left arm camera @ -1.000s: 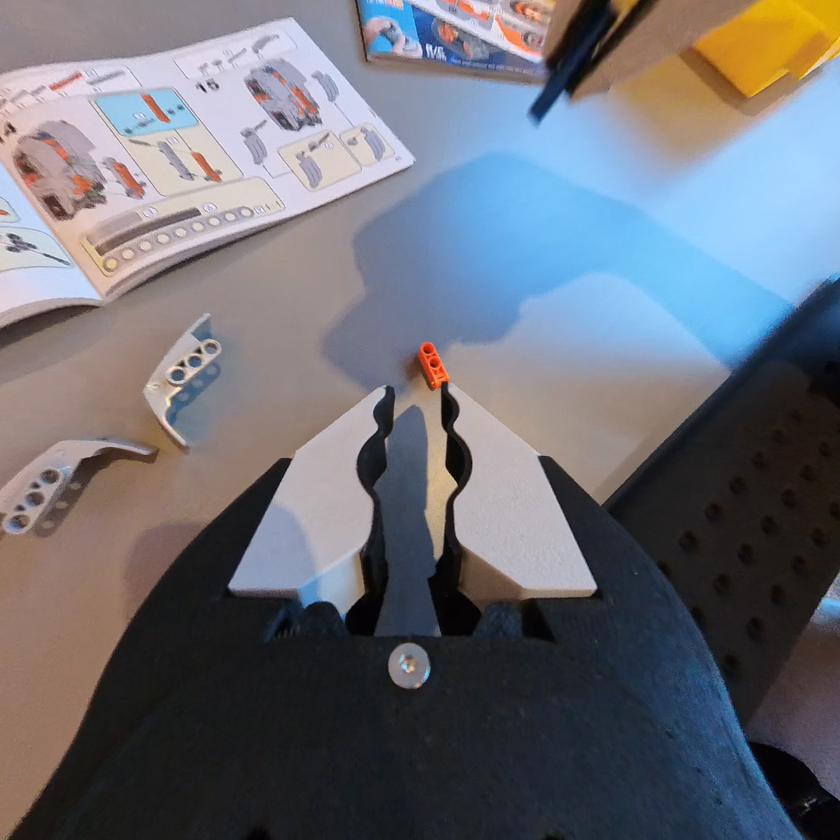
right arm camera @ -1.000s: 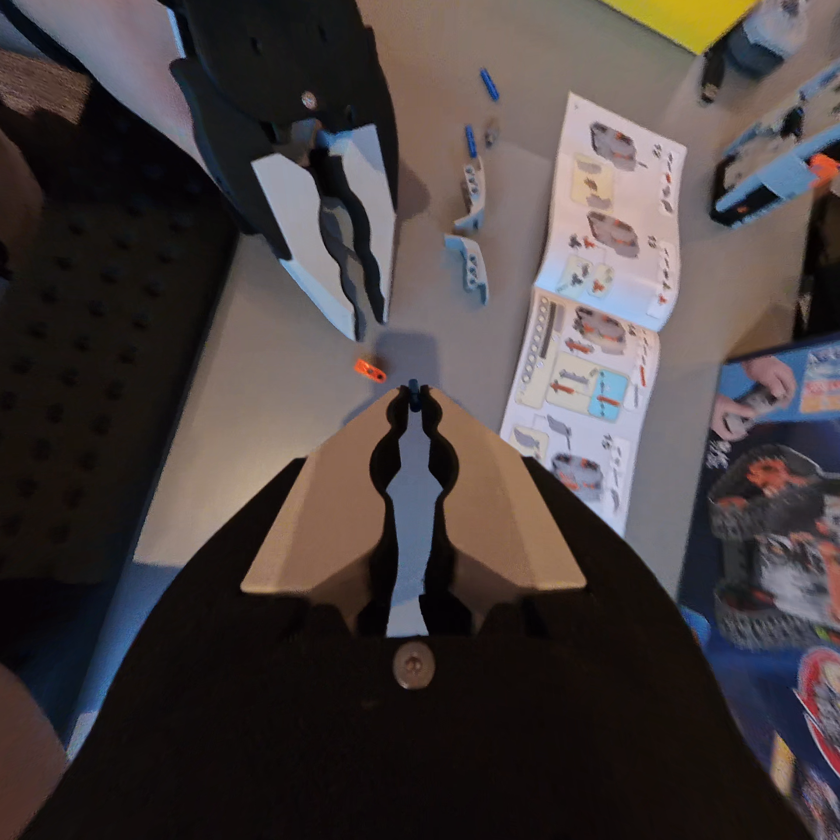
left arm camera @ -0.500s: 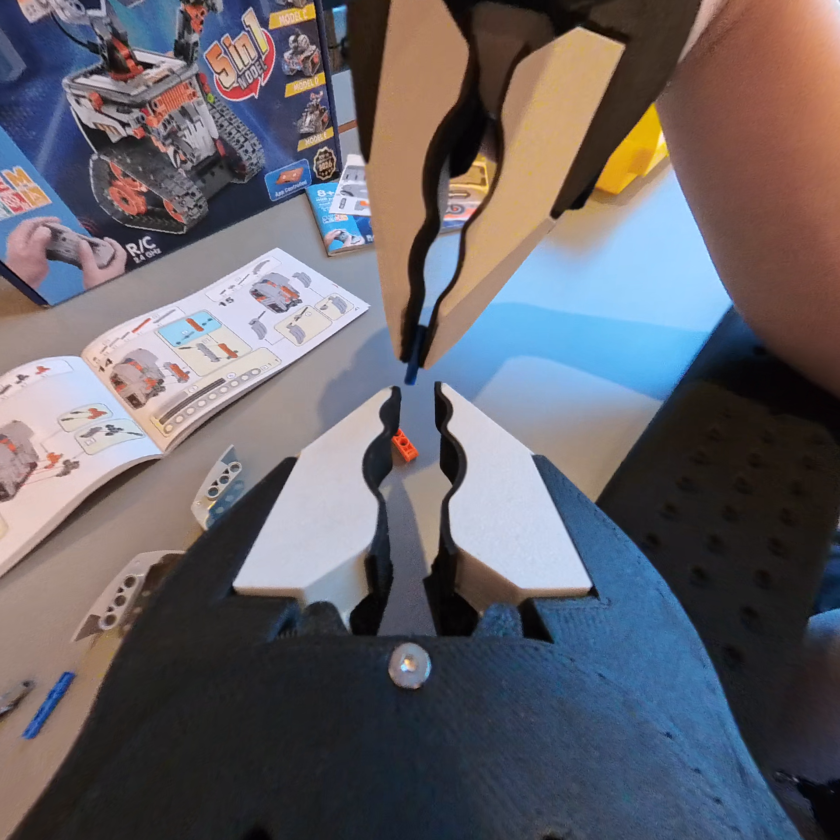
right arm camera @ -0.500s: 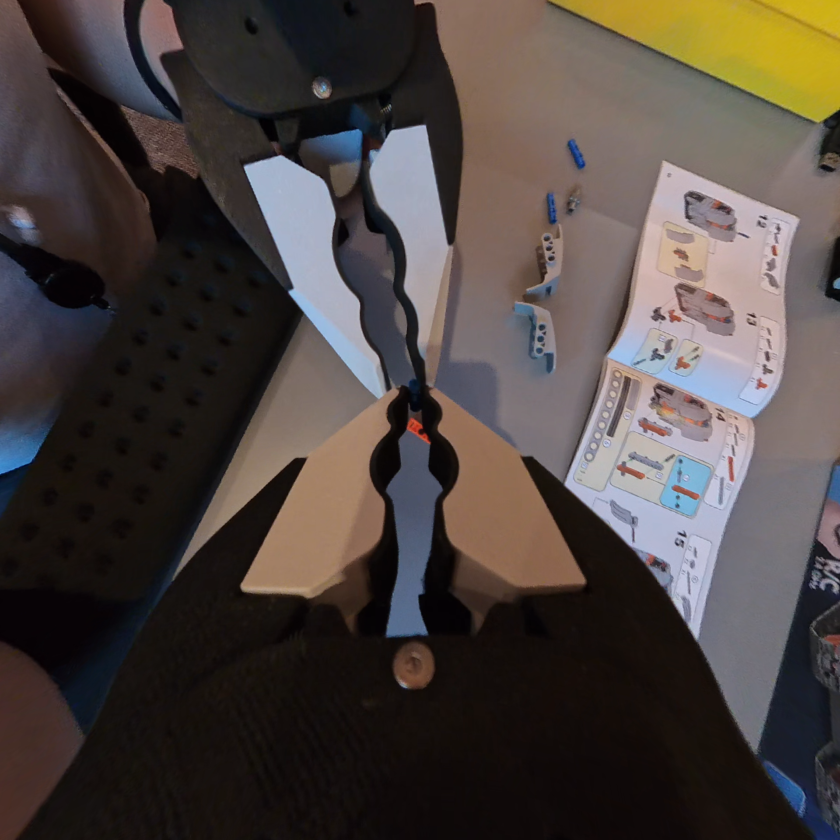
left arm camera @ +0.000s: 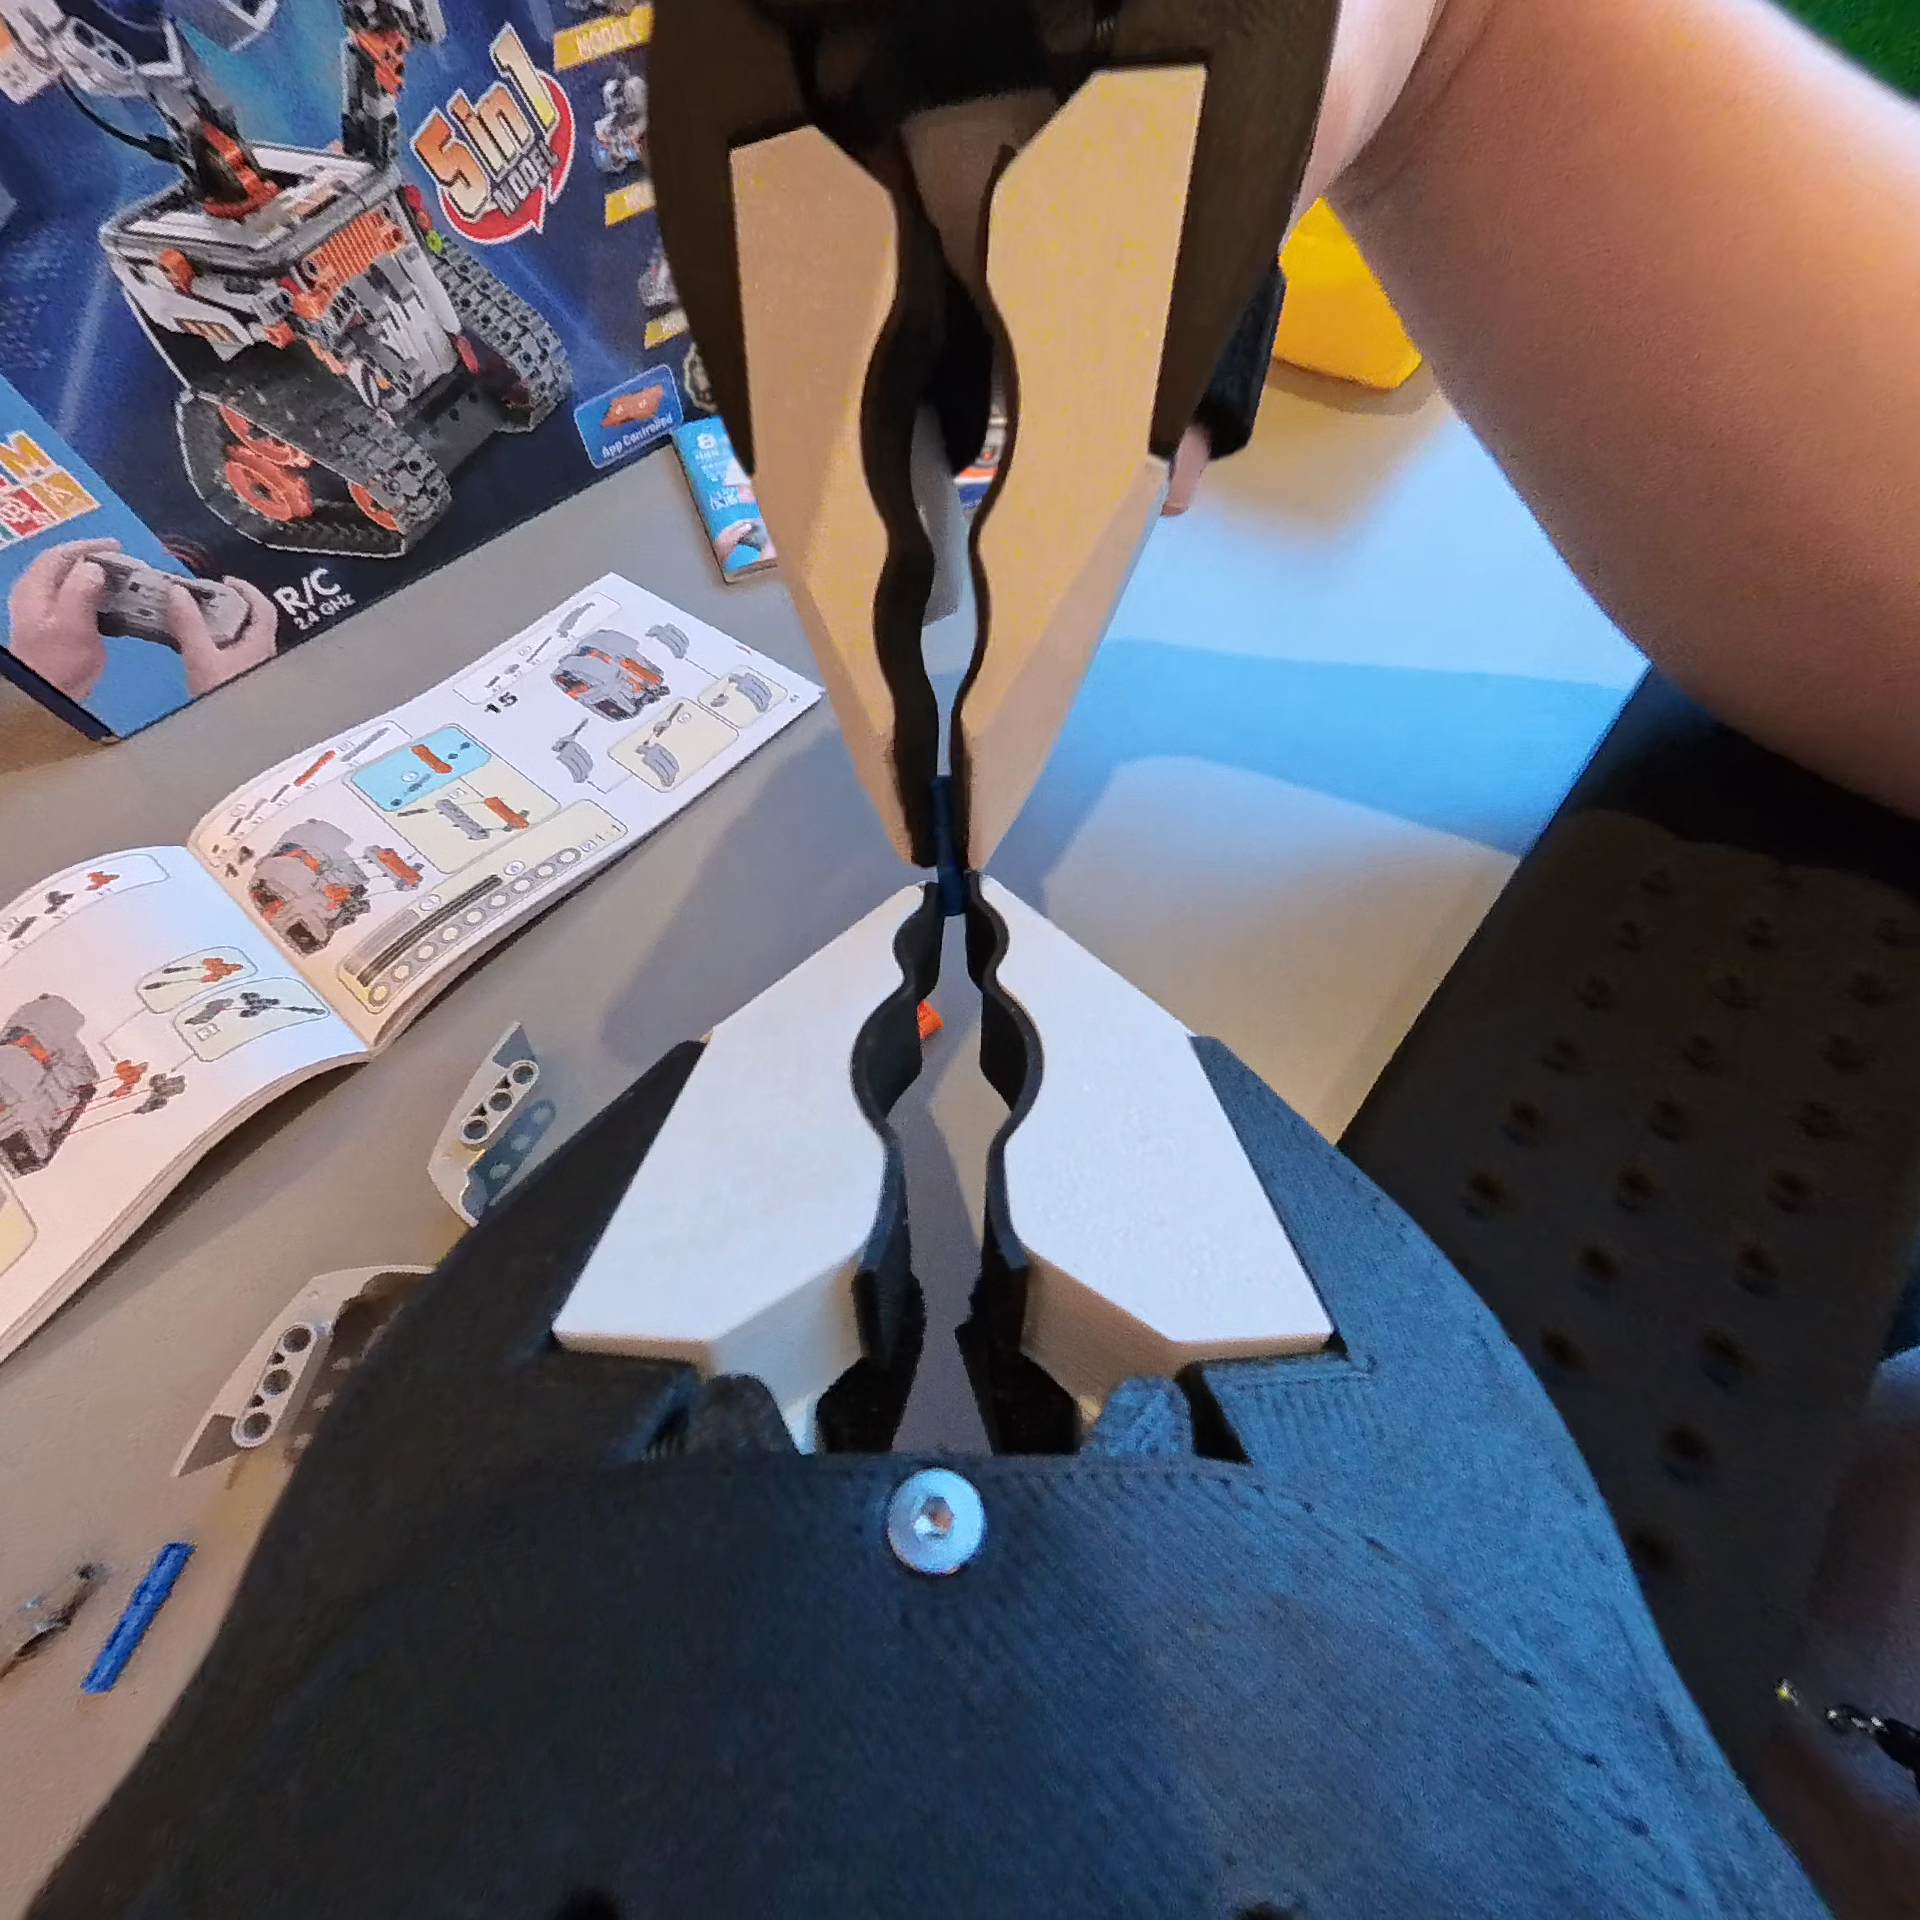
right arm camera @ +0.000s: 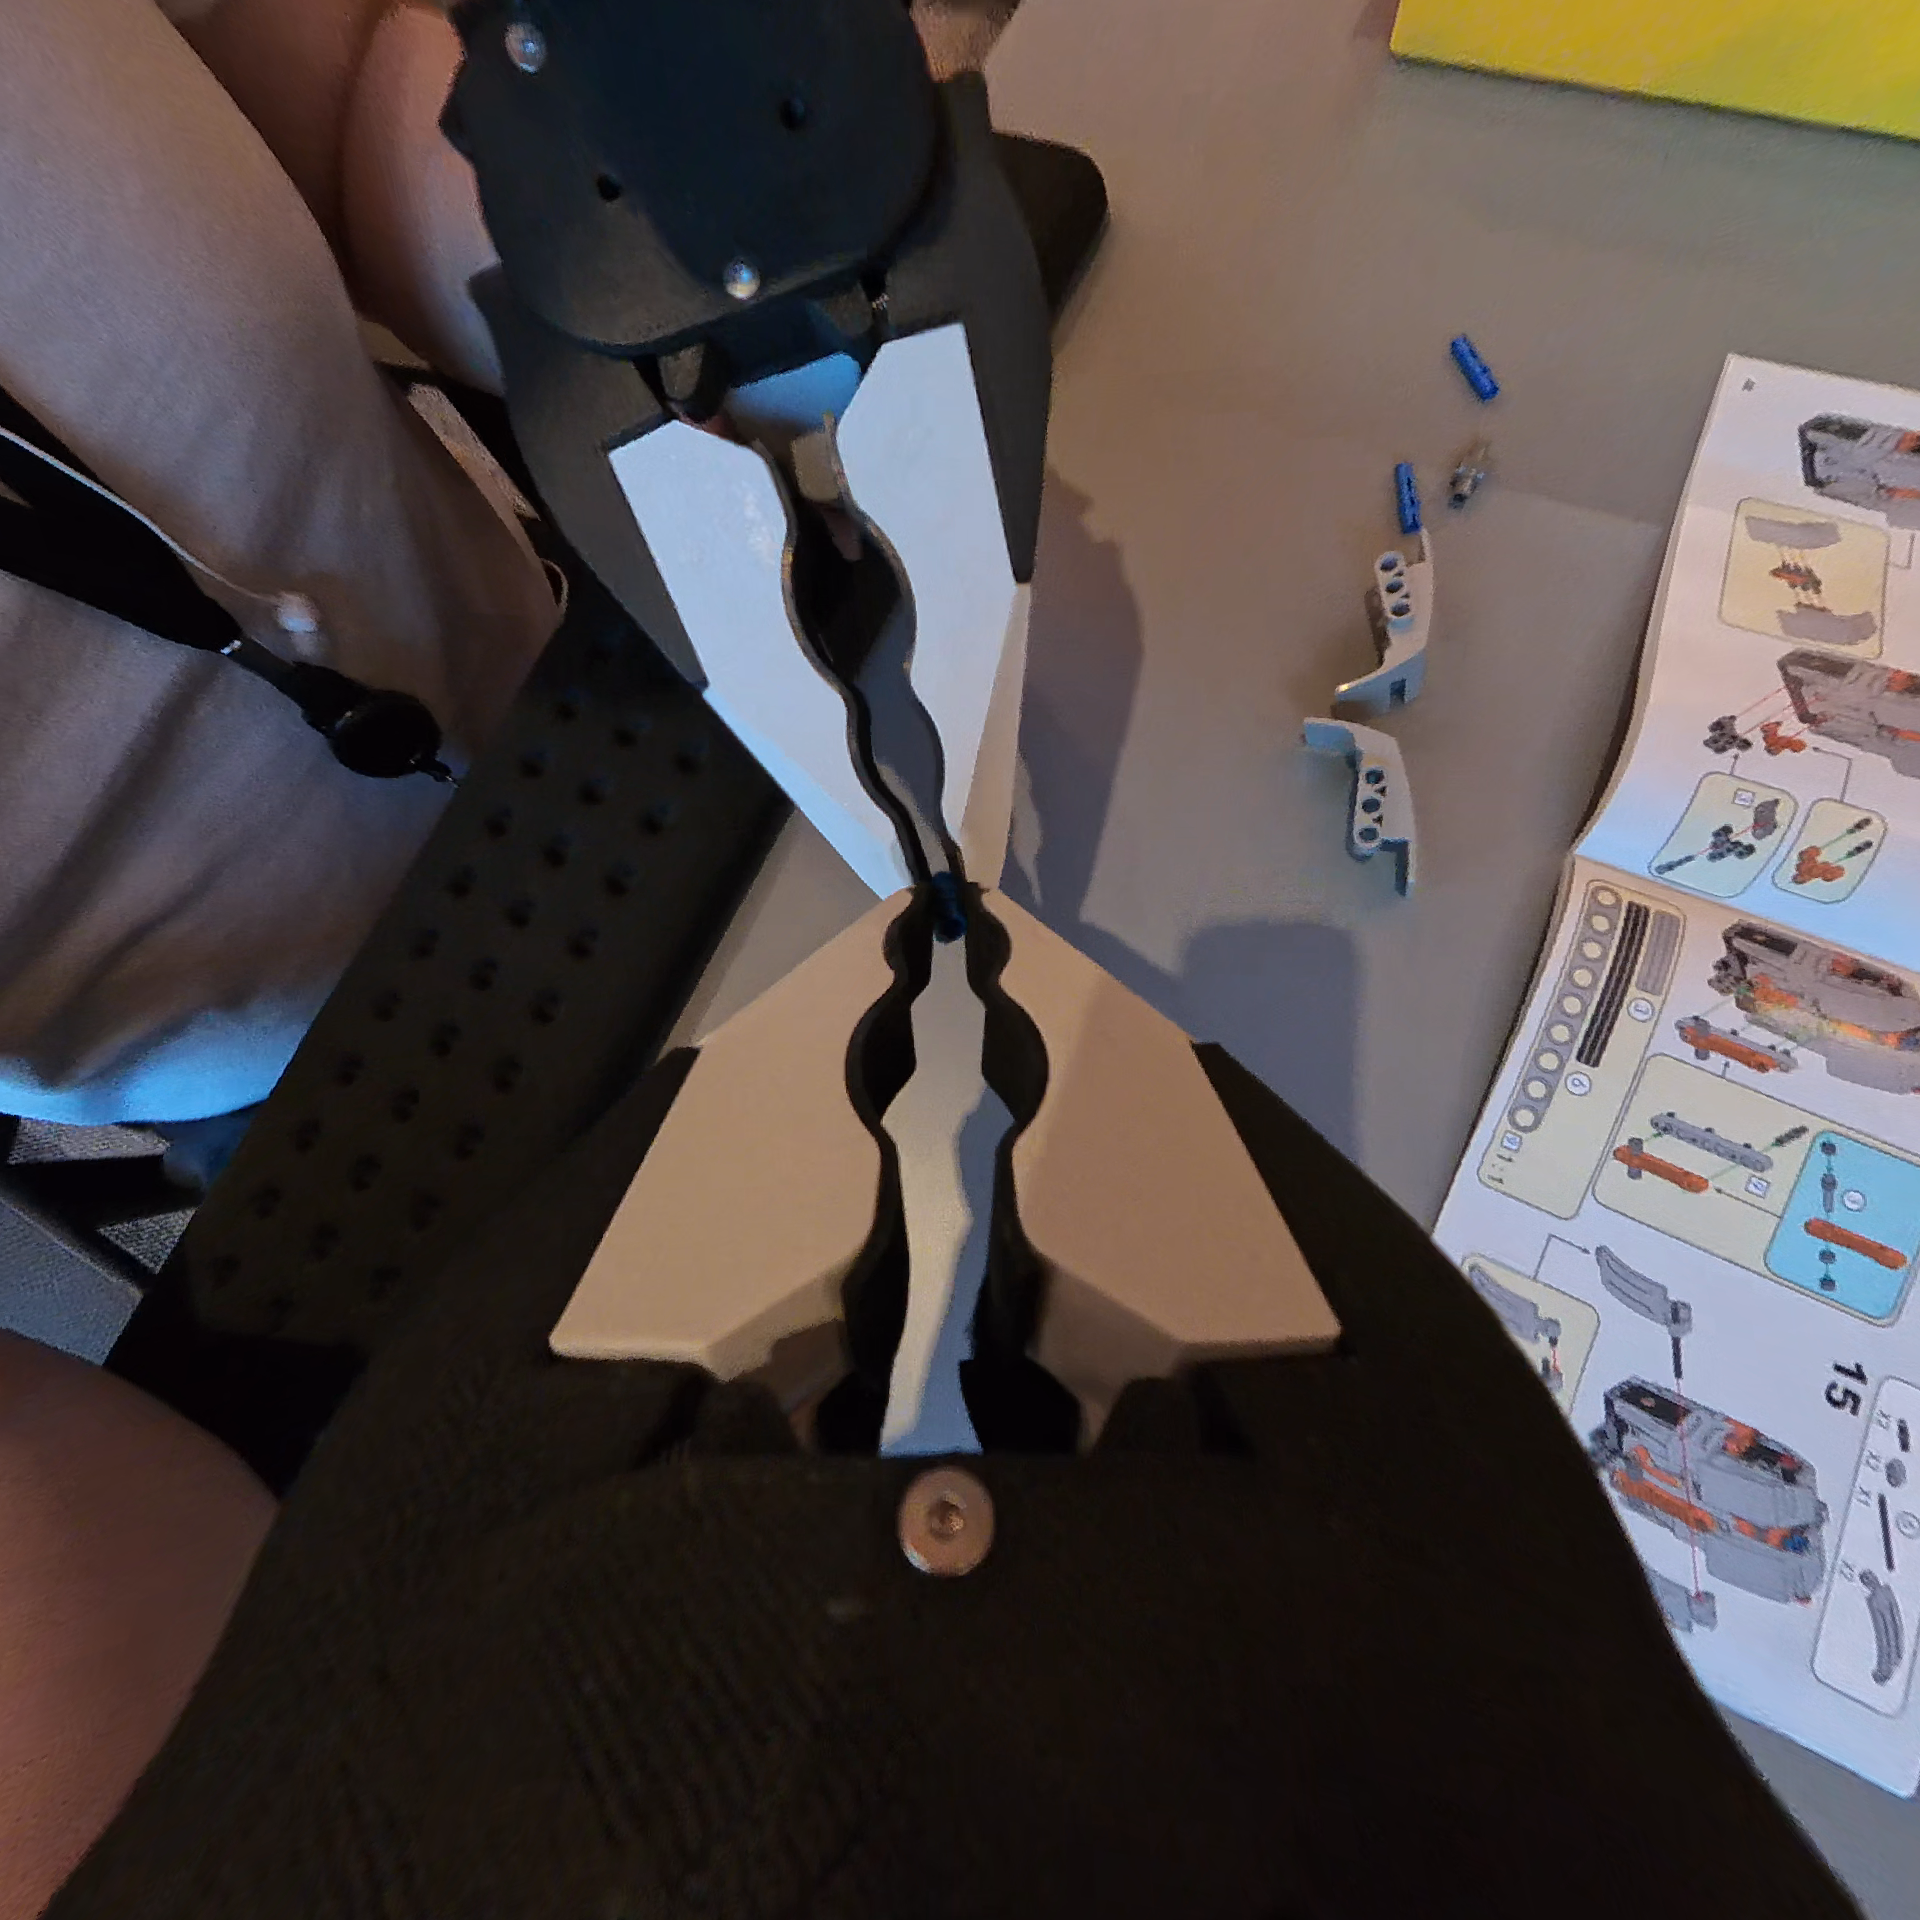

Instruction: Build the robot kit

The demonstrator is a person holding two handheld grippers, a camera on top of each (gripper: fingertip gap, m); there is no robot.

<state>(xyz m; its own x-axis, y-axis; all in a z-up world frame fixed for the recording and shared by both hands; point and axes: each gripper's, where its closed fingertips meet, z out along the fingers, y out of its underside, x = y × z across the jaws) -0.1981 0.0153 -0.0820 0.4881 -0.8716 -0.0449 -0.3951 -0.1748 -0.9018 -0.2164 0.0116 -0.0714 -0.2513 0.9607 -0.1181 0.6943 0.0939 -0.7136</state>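
My right gripper is shut on a small dark blue pin at its fingertips. My left gripper meets it tip to tip and is shut on the pin's other end. In the left wrist view the right gripper comes down from above. In the right wrist view the left gripper comes in from the top. Both are held above the grey table. A small orange connector lies on the table beneath them, seen between my left fingers.
An open instruction booklet lies left, with two grey curved panels and a loose blue pin near it. A toy box stands behind. A black perforated surface borders the table's right edge. A person's arm is at upper right. The grippers are tip to tip, or close to it.
The two grippers have come together tip to tip. My left gripper has risen off the table, leaving the orange connector, and its jaws have closed on the free end of the blue pin.
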